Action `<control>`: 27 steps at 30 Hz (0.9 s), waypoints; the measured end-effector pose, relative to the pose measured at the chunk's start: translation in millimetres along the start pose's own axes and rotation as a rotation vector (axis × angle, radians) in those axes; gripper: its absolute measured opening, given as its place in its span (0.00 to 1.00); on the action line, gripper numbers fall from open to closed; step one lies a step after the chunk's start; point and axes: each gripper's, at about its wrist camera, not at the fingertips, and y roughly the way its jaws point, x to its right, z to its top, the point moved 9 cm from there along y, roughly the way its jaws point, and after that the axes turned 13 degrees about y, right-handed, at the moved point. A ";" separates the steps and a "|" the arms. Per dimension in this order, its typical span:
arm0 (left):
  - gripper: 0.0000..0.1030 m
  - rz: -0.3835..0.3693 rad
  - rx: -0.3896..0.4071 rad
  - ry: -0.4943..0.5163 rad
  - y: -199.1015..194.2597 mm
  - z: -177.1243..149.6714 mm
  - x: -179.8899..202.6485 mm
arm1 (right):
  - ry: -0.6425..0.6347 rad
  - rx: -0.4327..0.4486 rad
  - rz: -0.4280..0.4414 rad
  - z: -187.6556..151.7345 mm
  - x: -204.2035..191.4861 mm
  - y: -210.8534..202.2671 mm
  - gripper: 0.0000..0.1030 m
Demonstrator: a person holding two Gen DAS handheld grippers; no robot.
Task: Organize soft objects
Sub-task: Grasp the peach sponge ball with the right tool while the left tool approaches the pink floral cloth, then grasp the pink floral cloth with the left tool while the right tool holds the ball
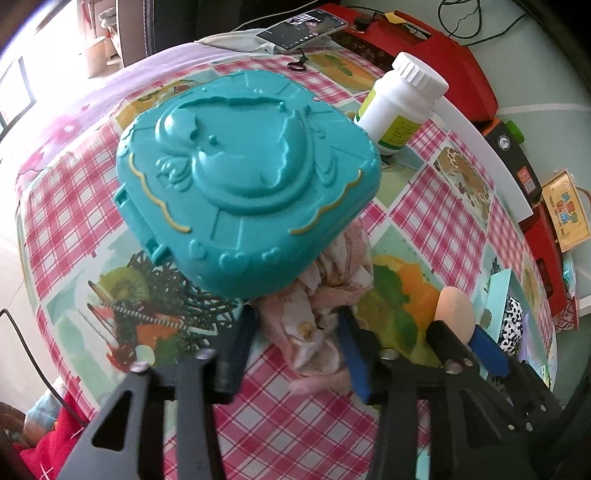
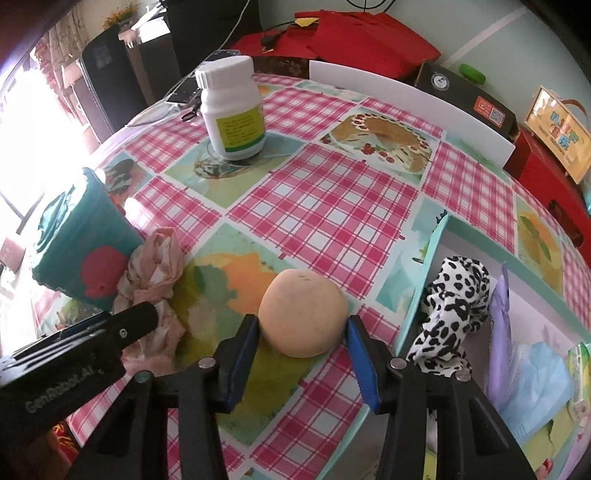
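Left gripper (image 1: 295, 332) set low over the checked tablecloth (image 1: 295, 424), jaws apart on either side of a crumpled pink floral cloth (image 1: 310, 317); whether the blue pads (image 1: 354, 354) press the fabric cannot be told — seemingly just beside it, not clamped. Cloth lying on the table, far end tucked under the edge of a teal heart-embossed plastic case (image 1: 247, 177) that rests partly on top of it; in the right wrist view, same cloth (image 2: 151, 280) bunched against the case (image 2: 81, 251), a red patch on the case's side.

Right gripper (image 2: 301, 332) closed on a peach-coloured soft ball (image 2: 303, 314) — one pad touching each side, ball resting on the tablecloth (image 2: 325, 206) over an orange-and-green fruit print; seen also from the left wrist view as a pale rounded shape (image 1: 452, 310) between the other tool's fingers.

To the right of the ball, a shallow mint-edged tray (image 2: 428, 266) holding a black-and-white spotted cloth (image 2: 450, 314), a lilac item (image 2: 502, 306) and a light blue face mask (image 2: 535, 384); spotted cloth leaning against the tray's near wall.

Further back, a white bottle (image 2: 232, 110) with a yellow-green label, upright, well apart from the ball; a phone (image 1: 303, 26) at the table's far edge; red boxes (image 1: 424, 48) beyond.
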 end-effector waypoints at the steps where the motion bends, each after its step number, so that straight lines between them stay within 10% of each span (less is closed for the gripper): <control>1: 0.37 -0.002 0.001 -0.003 -0.5 -0.6 -0.6 | 0.001 0.001 0.001 0.2 0.7 -0.7 0.50; 27: 0.17 -0.098 -0.025 0.055 -7.5 -13.0 18.5 | 0.058 0.048 0.015 0.1 13.3 -22.3 0.50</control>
